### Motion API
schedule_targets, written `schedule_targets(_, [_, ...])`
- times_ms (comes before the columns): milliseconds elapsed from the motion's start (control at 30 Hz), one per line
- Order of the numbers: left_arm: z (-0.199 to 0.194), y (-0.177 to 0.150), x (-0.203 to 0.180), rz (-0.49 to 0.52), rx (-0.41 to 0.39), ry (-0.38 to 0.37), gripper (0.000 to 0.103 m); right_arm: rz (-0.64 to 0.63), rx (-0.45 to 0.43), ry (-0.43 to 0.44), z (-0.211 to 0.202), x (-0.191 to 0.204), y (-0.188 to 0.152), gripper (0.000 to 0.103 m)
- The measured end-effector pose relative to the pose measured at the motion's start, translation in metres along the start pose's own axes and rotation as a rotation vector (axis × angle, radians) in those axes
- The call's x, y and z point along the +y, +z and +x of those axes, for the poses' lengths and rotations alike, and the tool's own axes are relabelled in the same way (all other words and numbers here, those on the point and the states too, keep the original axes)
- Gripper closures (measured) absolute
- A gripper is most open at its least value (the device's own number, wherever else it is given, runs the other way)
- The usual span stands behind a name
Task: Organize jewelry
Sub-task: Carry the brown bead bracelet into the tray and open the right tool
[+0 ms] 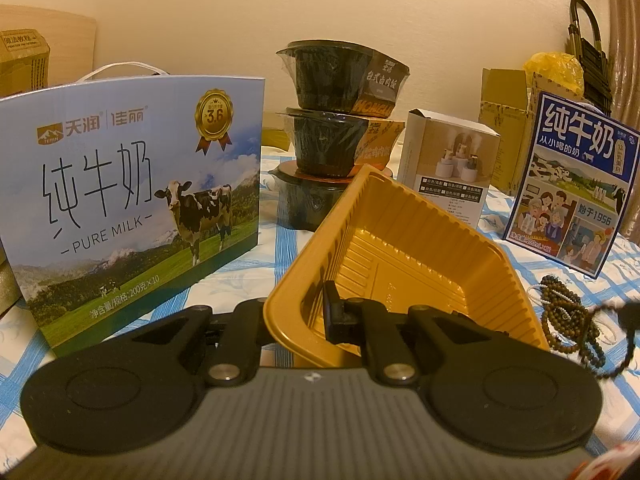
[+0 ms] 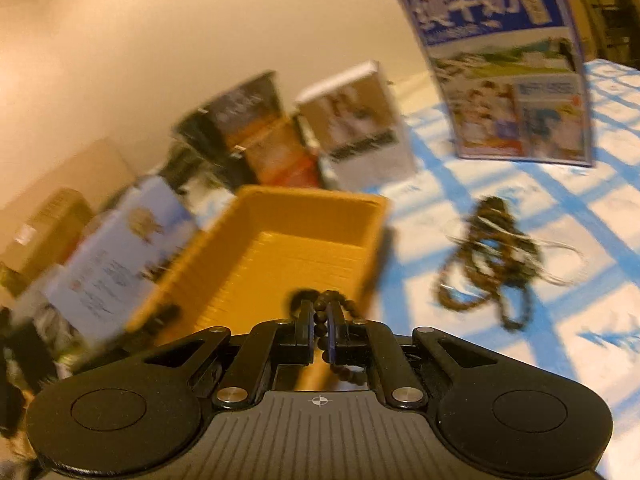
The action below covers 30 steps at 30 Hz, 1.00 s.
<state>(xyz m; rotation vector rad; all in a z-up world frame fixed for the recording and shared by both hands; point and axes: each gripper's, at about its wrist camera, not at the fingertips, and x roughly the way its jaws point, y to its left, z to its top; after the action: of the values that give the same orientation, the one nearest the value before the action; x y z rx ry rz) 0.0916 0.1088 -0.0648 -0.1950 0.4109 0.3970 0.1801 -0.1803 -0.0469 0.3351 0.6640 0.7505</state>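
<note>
Checked blue-and-white cloth (image 2: 500, 184) is covering the table. Left gripper (image 1: 316, 312) is pinching the yellow tray (image 1: 400, 248) rim; right gripper (image 2: 319, 332) is clamping a bead string (image 2: 320, 320) by it.

The right wrist view is blurred: the bead pile (image 2: 496, 256) at right centre shows no single strands.

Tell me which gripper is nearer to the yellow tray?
Left. The left gripper is clamped on the yellow tray rim; the right gripper holds a bead string just before it.
</note>
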Motion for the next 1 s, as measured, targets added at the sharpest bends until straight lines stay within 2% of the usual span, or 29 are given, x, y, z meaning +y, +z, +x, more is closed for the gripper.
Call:
schedule_targets(233, [-0.001,0.000,0.000,-0.001,0.002,0.000,0.092,0.051,0.050,0.194,0.031,0.032,0.010,0.096])
schedule_targets(400, [-0.001,-0.001,0.000,-0.004,0.001,-0.001,0.092,0.110,0.116,0.279,0.058,0.042,0.006,0.096])
schedule_targets(467, [-0.001,0.000,0.000,-0.006,0.002,-0.003,0.092,0.124,0.148,0.287,0.068,0.043,0.003,0.096])
schedule_targets(567, [-0.001,0.000,0.000,-0.008,0.002,-0.003,0.092,0.107,0.176,0.256,0.079,0.044,-0.003,0.096])
schedule_targets(700, [-0.001,-0.001,0.000,-0.010,0.002,-0.004,0.092,0.044,0.173,0.156,0.083,0.046,-0.008,0.094])
schedule_targets(733, [-0.001,-0.001,0.000,-0.010,0.003,-0.004,0.092,0.039,0.161,0.139,0.080,0.044,-0.009,0.086])
schedule_targets(767, [-0.001,0.000,0.000,-0.011,0.003,-0.004,0.092,0.039,0.149,0.126,0.078,0.041,-0.009,0.068])
schedule_targets(833, [-0.001,0.000,0.000,-0.010,0.003,-0.004,0.092,0.046,0.112,0.097,0.070,0.036,-0.008,0.049])
schedule_targets(1000, [-0.001,0.000,0.000,-0.013,0.006,-0.003,0.092,0.034,0.049,-0.026,0.049,0.017,-0.010,0.049])
